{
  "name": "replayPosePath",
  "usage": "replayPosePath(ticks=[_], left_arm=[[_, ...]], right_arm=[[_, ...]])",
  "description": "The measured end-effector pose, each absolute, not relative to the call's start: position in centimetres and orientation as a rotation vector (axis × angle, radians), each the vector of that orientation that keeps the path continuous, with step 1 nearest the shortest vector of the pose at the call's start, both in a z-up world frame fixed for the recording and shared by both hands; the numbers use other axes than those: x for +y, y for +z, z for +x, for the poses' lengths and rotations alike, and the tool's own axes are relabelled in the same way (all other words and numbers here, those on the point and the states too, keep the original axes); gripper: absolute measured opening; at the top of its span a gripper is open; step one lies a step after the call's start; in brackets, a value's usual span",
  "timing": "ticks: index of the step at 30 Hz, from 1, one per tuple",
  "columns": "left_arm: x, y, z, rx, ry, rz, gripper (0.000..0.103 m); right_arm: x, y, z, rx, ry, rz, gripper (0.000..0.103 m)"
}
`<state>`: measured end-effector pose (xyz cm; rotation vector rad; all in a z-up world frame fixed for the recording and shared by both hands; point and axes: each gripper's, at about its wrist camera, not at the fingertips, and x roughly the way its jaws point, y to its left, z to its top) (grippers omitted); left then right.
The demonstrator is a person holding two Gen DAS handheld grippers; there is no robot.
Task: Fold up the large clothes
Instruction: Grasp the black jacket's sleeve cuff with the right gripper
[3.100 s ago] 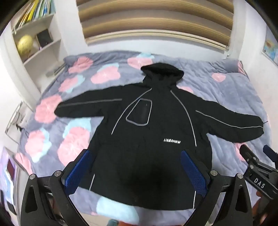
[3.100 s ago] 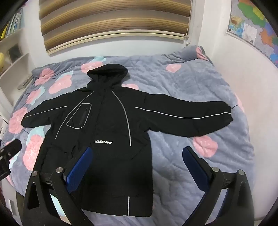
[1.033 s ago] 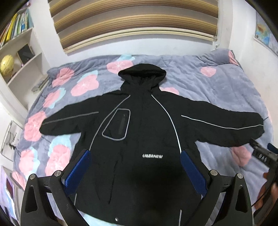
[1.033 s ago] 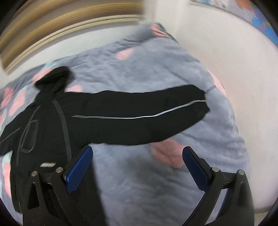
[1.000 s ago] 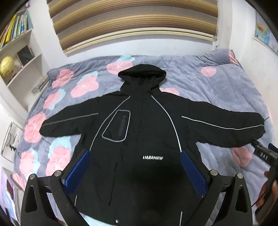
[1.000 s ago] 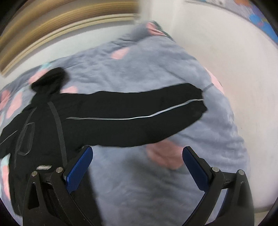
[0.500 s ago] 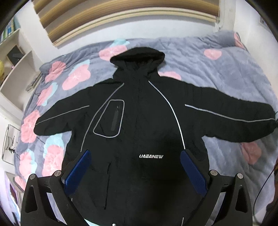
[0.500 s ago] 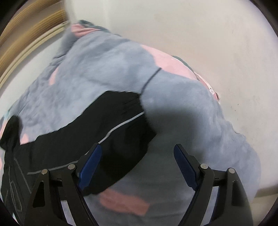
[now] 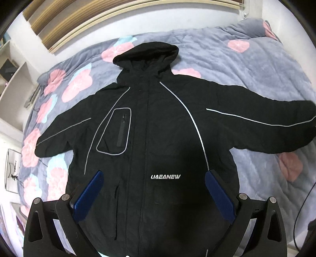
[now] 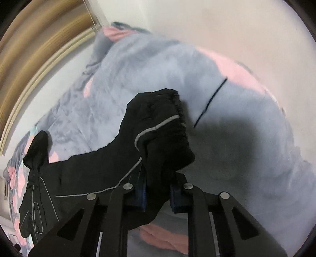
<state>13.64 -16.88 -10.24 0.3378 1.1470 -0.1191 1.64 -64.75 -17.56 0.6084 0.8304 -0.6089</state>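
A black hooded jacket (image 9: 156,142) with grey piping lies front up, sleeves spread, on a grey flowered bed cover (image 9: 246,65). My left gripper (image 9: 153,193) is open and empty, hovering above the jacket's lower front. My right gripper (image 10: 157,194) is shut on the cuff end of the jacket's right-hand sleeve (image 10: 158,138), which bunches up between the blue pads. The rest of the jacket (image 10: 59,178) trails away to the left in the right wrist view.
A white wall (image 10: 246,39) runs close along the bed's right side. Striped blinds (image 9: 118,17) hang behind the bed head. White shelves (image 9: 11,79) stand at the left. A thin dark cord (image 10: 209,102) lies on the cover beyond the cuff.
My right gripper has swung to the right-hand sleeve's cuff and closed on it. My left gripper has moved closer over the jacket's front and stays open.
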Motion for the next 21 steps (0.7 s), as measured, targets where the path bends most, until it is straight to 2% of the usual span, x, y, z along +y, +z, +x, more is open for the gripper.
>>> replayPosePath(ticks=[7,13,21], left_arm=[[-15.5,-10.6,13.8,1.164,-0.118,0.299,0.102],[-11.5,-10.2,13.8,1.137,-0.071,0.282,0.102],[-3.9,-10.4,14.3,1.127,-0.031,0.233,0.102]], right_arm=[[-68.0,-23.7,2.9,0.978,-0.715,0.694,0.02],[-63.4,-18.8,4.9,0.934,-0.7,0.584,0.018],[-46.3,-12.3,12.4,0.885,-0.474,0.362,0.017]])
